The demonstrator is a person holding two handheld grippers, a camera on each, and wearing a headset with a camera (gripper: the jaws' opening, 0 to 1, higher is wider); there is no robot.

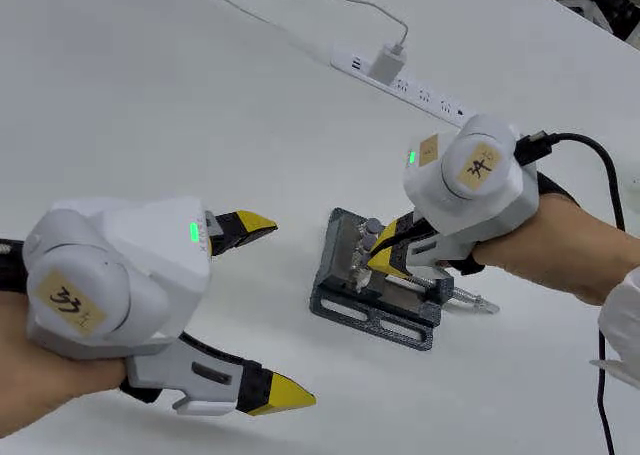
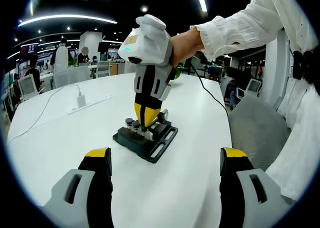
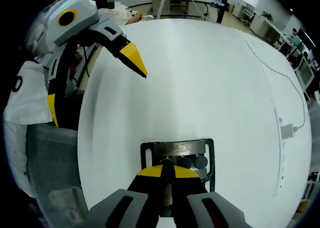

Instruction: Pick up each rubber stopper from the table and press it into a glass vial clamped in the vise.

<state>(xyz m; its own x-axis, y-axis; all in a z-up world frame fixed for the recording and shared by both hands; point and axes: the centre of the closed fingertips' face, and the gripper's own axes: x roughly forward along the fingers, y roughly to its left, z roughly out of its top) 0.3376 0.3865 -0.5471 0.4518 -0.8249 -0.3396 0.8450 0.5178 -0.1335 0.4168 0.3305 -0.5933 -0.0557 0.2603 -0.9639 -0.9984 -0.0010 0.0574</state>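
A dark metal vise stands on the white table and clamps a row of glass vials. My right gripper points down onto the vise; in its own view the jaws of the right gripper are shut on a small dark rubber stopper over a vial. Two vials beside it carry dark stoppers. My left gripper hangs open and empty to the left of the vise. The left gripper view looks between the left gripper's fingers at the vise and the right gripper.
A white power strip with a plugged charger and cable lies at the back of the table. The vise's screw handle sticks out to the right. A black cable runs from my right gripper. Office chairs and people stand beyond the table.
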